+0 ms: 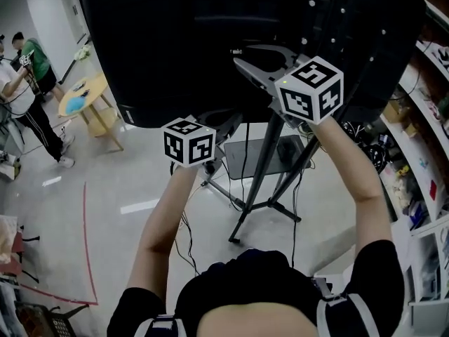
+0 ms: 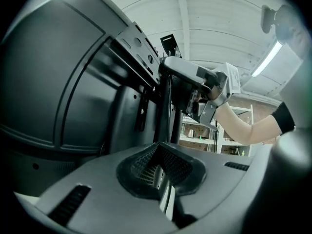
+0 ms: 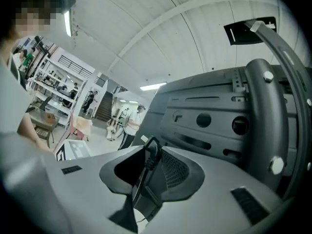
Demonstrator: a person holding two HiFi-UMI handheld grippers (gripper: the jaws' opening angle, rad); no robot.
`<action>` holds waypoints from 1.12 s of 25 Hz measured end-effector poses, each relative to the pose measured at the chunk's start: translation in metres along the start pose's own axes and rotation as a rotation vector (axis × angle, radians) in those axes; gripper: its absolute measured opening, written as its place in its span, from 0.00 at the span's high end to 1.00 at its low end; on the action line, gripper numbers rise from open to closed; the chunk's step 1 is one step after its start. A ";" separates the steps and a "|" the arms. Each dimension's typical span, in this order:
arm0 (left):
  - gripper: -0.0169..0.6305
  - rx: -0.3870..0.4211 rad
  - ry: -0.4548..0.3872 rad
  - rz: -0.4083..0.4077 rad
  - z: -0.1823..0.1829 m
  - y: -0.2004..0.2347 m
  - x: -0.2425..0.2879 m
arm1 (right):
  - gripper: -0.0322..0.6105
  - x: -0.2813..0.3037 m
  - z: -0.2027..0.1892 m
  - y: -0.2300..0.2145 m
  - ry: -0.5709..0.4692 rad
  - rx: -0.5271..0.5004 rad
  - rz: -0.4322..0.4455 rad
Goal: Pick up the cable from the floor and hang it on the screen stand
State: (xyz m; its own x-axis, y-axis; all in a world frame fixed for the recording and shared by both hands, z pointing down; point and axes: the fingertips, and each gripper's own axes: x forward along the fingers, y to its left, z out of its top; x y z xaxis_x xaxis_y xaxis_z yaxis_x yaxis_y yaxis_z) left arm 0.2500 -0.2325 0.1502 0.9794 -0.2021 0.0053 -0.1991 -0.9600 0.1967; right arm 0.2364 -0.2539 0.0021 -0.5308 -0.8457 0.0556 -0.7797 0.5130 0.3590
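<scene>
Black cable (image 3: 146,165) being clenched in right claw (image 3: 150,150), running 12-to-6. Left claw (image 2: 158,155) being held pinched shut, content unclear. Screen stand (image 3: 214,116) being faced at 1 o'clock, just beyond cable. Right hand judged nearer.

Left gripper (image 2: 158,152): grey plastic jaws with black ribbed pads, drawn together, 6 o'clock.
Large black moulded screen back (image 2: 58,82): 9 to 11 o'clock.
Black perforated metal bracket (image 2: 139,45): 12 o'clock.
Right gripper (image 2: 175,74), on a bare forearm (image 2: 243,128): 2 to 3 o'clock.
White ceiling strip light (image 2: 265,60): 2 o'clock.
</scene>
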 end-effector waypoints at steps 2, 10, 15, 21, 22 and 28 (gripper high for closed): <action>0.97 0.000 -0.018 -0.017 0.015 -0.003 0.001 | 0.77 0.000 0.014 -0.006 -0.011 -0.013 -0.001; 0.97 0.060 -0.057 -0.075 0.071 -0.019 0.012 | 0.77 -0.011 0.082 -0.038 -0.029 -0.146 -0.048; 0.97 0.094 -0.072 -0.072 0.092 -0.019 0.015 | 0.77 -0.016 0.132 -0.066 -0.023 -0.245 -0.110; 0.97 0.064 -0.070 -0.090 0.086 -0.018 0.027 | 0.77 -0.023 0.169 -0.097 -0.022 -0.310 -0.170; 0.97 0.062 -0.069 -0.094 0.085 -0.018 0.028 | 0.77 -0.023 0.173 -0.102 -0.022 -0.318 -0.180; 0.97 0.081 -0.064 -0.111 0.086 -0.017 0.037 | 0.77 -0.024 0.190 -0.134 0.014 -0.353 -0.243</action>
State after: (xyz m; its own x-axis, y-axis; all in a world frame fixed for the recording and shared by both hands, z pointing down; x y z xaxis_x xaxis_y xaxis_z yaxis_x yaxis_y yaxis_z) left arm 0.2864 -0.2403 0.0622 0.9919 -0.1028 -0.0749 -0.0940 -0.9892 0.1124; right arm 0.2901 -0.2746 -0.2246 -0.3387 -0.9391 -0.0579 -0.7190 0.2186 0.6598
